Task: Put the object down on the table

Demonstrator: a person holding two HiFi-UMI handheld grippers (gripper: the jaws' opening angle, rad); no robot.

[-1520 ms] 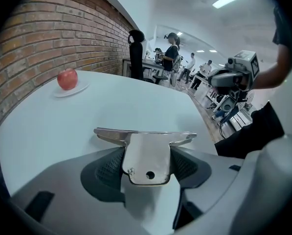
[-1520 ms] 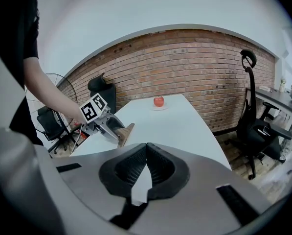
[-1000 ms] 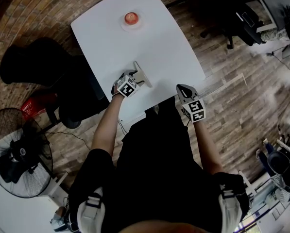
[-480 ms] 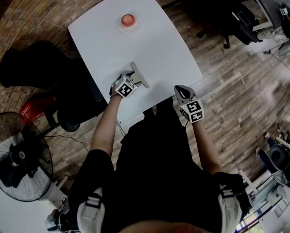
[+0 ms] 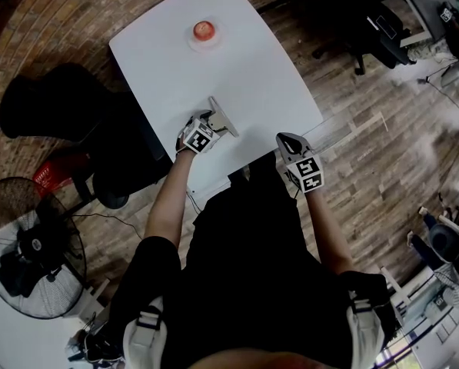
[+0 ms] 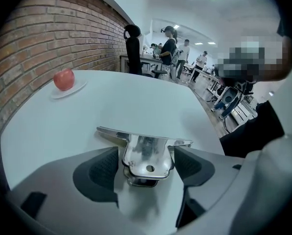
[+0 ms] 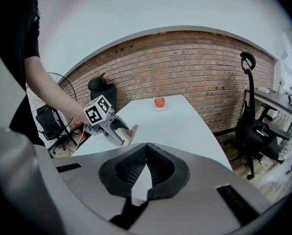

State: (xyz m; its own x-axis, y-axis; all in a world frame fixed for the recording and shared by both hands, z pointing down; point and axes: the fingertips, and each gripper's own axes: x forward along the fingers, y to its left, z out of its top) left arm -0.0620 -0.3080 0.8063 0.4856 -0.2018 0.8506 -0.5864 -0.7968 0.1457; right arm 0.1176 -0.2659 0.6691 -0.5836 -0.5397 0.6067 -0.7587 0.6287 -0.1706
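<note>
Metal piece (image 6: 143, 137) is resting on the white table (image 6: 150, 97), right between the two pads of my left tongs (image 6: 146, 153). It is a shiny plate with a small round hole at the end nearer to the tongs and a long thin blade across the far end. The jaws of these tongs have just been opening, and now they are standing wide. The left pad is showing a clear gap to the piece, and the right pad is sitting very near its edge but is not squeezing it — so the left tongs are released. They are pointing steeply down at the table top.

My right tongs (image 7: 146, 148) are clenched: the pad tips are meeting and nothing is sitting between them. They are hanging to the right of the left tongs, by the near edge of the table, and they are looking across it.

Far ahead of the left tongs, well apart from the piece, a red apple (image 6: 64, 79) is sitting on a small white plate (image 6: 77, 88). A brick wall (image 6: 33, 38) is running along the left side of the left tongs.
</note>
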